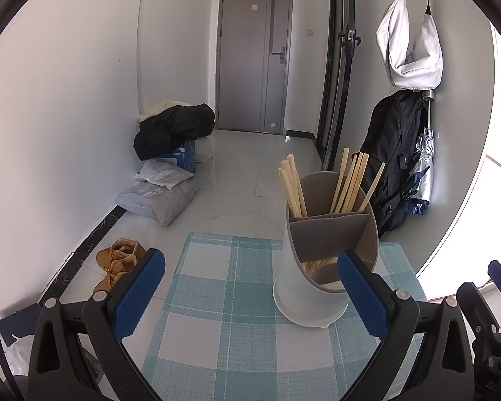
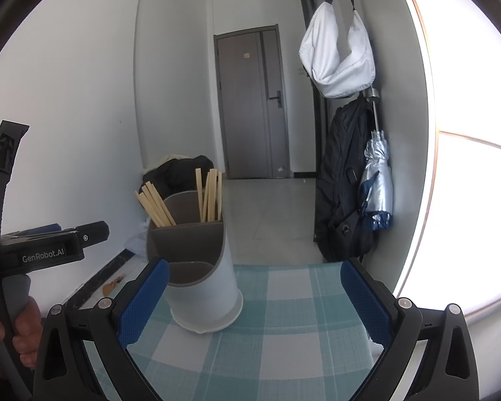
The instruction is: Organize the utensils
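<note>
Both claws gape empty: left claw (image 1: 250, 297), right claw (image 2: 254, 300). The holder (image 1: 320, 257) stands upright at the cloth's (image 1: 217, 300) far edge, chopsticks (image 1: 347, 180) pointing up, just beside the left claw's right finger (image 1: 362, 297), likely nearer it.

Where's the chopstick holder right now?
The holder stands on the checked mat, right of centre in the left wrist view, by the left hand-held gripper's right finger.

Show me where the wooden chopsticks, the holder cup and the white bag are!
Pale wooden chopsticks (image 1: 347, 180), left wrist view, on the middle of the right bunch.
White and grey plastic utensil holder (image 2: 213, 294), right wrist view, on its white lower wall.
White fabric bag hanging on the wall (image 2: 337, 63), right wrist view, on its body.
</note>
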`<state>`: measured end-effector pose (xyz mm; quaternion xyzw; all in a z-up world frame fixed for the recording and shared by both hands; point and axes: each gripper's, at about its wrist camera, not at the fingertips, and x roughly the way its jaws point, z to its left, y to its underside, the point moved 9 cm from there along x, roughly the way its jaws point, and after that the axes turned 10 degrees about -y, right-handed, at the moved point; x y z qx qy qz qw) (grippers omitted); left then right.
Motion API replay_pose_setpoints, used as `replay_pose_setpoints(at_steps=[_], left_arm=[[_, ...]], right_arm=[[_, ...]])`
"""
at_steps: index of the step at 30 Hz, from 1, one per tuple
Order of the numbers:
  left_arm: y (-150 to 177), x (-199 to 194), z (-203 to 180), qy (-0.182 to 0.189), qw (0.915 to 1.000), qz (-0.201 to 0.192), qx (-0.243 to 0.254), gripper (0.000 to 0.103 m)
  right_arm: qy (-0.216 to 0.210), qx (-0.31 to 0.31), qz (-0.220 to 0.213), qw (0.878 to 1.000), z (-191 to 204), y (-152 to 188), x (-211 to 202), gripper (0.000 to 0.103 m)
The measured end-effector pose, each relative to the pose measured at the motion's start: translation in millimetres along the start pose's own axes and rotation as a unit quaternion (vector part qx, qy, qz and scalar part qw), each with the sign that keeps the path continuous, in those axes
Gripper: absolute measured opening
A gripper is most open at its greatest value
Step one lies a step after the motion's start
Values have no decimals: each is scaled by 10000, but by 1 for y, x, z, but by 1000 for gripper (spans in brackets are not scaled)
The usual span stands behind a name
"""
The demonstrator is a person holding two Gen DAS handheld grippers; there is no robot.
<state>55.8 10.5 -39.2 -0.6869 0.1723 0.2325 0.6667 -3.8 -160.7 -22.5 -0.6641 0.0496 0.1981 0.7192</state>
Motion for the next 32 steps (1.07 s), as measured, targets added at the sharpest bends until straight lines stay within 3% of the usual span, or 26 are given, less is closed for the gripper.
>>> replay_pose_setpoints(at_steps=[32], left_arm=[[6, 6, 1, -68, 9999, 113, 22, 101]], right_arm=[[10, 12, 103, 9999, 0, 4, 3, 103]])
